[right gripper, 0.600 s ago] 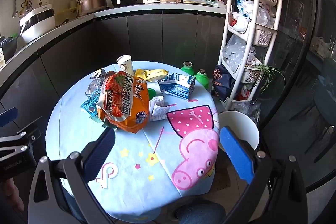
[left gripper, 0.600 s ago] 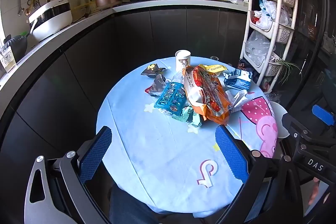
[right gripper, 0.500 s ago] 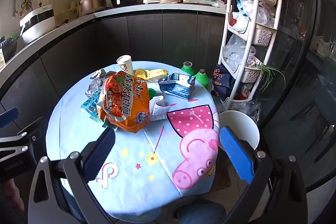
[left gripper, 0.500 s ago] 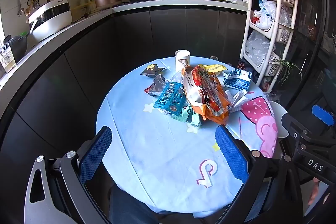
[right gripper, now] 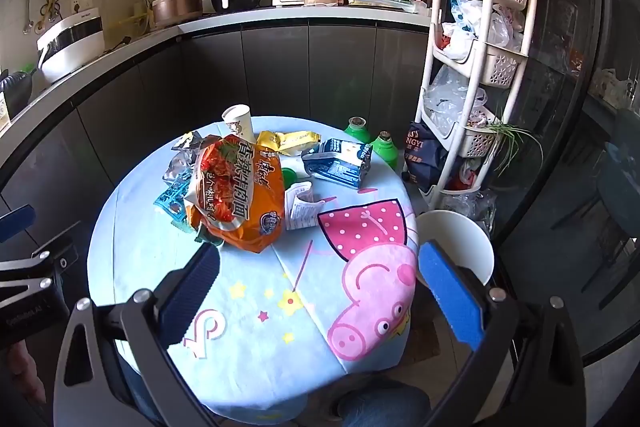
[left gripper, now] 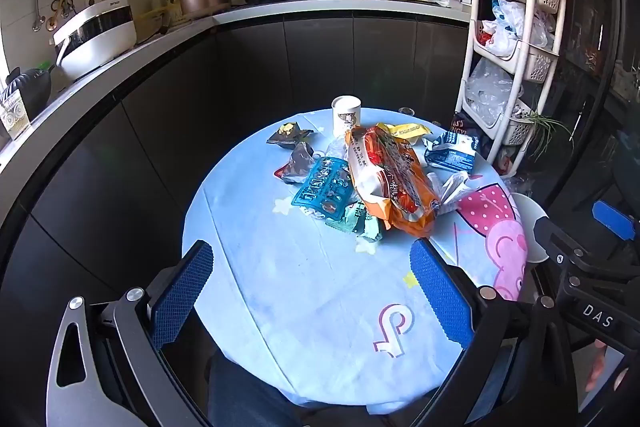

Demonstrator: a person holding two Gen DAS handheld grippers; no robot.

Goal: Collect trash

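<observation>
While jaws gape, wrappers [left gripper: 384, 183] piled, seemingly untouched.

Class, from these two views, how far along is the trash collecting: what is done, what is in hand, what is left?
Done: nothing visibly. In hand: nothing; the left tongs and right tongs hang open above the tablecloth. Left: the orange noodle bag, paper cup, blue packet and other wrappers.

Two handheld grippers, same build.
Left gripper [left gripper: 310, 291] and right gripper [right gripper: 320, 287]: grey metal arms, silver screws, blue textured pads [left gripper: 438, 297]. White "DAS" marking on black housing. Person wears dark trousers.
</observation>
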